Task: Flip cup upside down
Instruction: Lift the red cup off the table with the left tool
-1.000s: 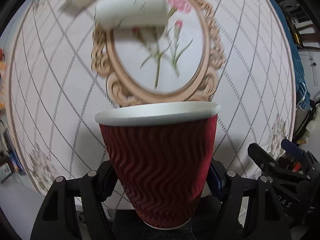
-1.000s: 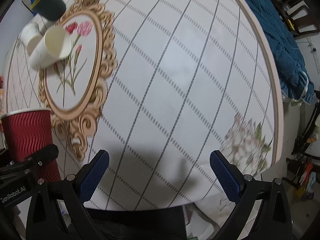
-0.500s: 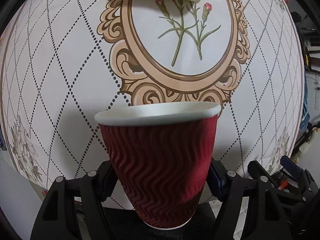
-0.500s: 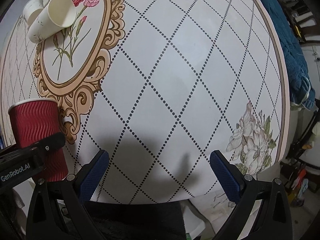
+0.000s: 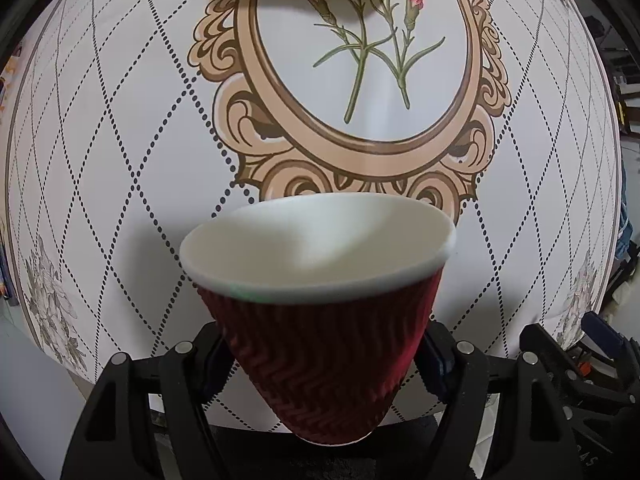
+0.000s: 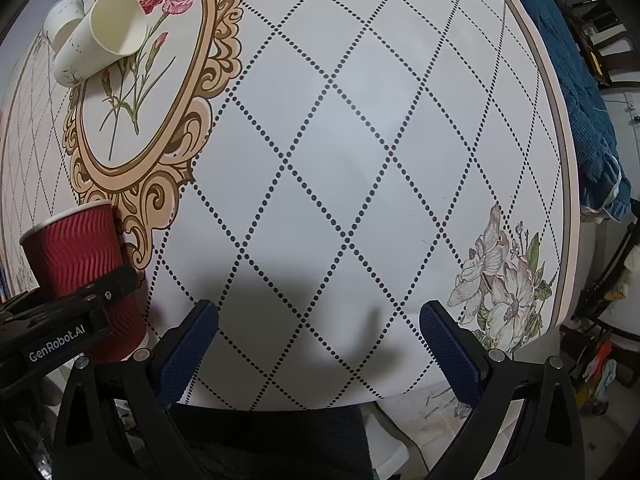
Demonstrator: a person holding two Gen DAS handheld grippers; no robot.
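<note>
My left gripper [image 5: 324,360] is shut on a red ripple paper cup [image 5: 320,344] with a white rim and white inside, held by its lower body above the table. The cup leans so that its open mouth shows in the left wrist view. In the right wrist view the same red cup [image 6: 76,256] stands mouth up at the far left, with the left gripper's black body [image 6: 60,320] around it. My right gripper [image 6: 318,344] is open and empty over the near part of the table.
A round table [image 6: 360,140] carries a diamond-grid cloth with an ornate oval flower frame [image 5: 360,80]. A white paper cup [image 6: 100,40] lies on its side on the frame, a second white cup [image 6: 62,20] behind it. Blue fabric [image 6: 580,100] lies beyond the right table edge.
The red cup has tilted in my left gripper: its rim was edge-on and now the white inside shows. The left gripper has moved over the table. The right gripper stays open.
</note>
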